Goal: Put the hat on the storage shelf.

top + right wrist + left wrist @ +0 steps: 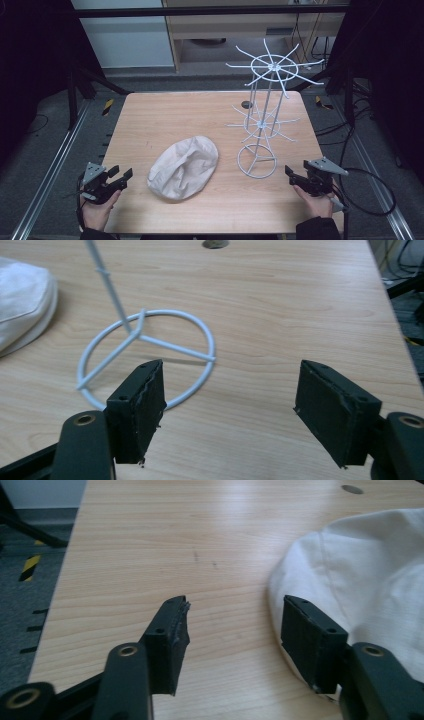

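Note:
A white cloth cap (184,167) lies flat near the middle of the wooden table (165,115); its edge also fills the right of the left gripper view (360,580). A white wire rack (263,115) with spoke arms stands upright to its right on a ring base (150,357). My left gripper (120,176) rests at the table's front left, open and empty, its right jaw close to the cap's edge. My right gripper (295,173) sits at the front right, open and empty, just right of the ring base.
A small round hole (246,104) marks the table's far side. Black frame posts and cables (370,185) surround the table on a grey floor. A pale cabinet (225,25) stands behind.

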The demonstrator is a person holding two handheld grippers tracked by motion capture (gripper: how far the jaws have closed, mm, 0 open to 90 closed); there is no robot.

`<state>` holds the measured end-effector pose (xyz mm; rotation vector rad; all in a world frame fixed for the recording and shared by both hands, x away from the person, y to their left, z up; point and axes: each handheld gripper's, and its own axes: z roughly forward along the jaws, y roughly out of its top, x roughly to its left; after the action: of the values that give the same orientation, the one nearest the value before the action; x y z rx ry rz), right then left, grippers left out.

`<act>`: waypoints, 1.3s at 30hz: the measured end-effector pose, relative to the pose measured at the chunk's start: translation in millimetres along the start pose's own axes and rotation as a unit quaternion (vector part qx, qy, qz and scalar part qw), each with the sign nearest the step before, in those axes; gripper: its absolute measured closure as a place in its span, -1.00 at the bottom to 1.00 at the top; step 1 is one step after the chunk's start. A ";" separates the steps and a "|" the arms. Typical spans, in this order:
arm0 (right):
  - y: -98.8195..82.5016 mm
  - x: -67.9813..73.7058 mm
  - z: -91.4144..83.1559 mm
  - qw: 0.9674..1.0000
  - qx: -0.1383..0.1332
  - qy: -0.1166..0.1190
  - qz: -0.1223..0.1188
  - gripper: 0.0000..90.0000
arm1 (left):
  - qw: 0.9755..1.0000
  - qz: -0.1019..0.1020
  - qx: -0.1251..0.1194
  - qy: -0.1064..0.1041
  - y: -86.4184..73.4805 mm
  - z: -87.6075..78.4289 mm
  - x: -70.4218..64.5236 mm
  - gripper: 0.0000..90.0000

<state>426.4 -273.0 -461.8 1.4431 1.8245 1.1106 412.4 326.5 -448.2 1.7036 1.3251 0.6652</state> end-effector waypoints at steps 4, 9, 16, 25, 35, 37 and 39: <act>1.0 7.8 0.6 1.000 0.011 0.008 -0.011 -0.36 | 1.000 0.009 0.001 -0.019 2.1 -5.2 -9.3 0.16; 4.0 17.4 -1.5 1.000 0.010 0.014 -0.021 -0.24 | 0.998 0.020 0.020 -0.048 3.8 -8.9 -23.9 0.49; 7.8 25.5 -5.7 0.999 0.006 0.017 -0.026 -0.03 | 0.996 0.037 0.023 -0.072 6.4 -11.1 -41.6 0.76; 9.9 30.9 -7.9 0.999 0.007 0.020 -0.038 0.23 | 0.992 0.057 0.023 -0.110 9.6 -12.5 -65.5 0.93; 11.9 34.9 -10.1 0.999 0.005 0.033 -0.037 0.49 | 0.986 0.085 0.040 -0.140 10.3 -6.4 -92.4 0.99; 12.5 36.5 -10.3 0.999 0.008 0.038 -0.035 0.52 | 0.984 0.091 0.045 -0.146 10.6 -2.0 -100.7 0.99; 12.1 37.1 -8.7 0.998 0.009 0.038 -0.043 0.53 | 0.983 0.100 0.051 -0.148 10.1 0.6 -105.4 0.99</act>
<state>415.4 -238.8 -444.5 1.3367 1.9354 1.1221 386.8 225.3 -430.3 1.9512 1.0023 0.4380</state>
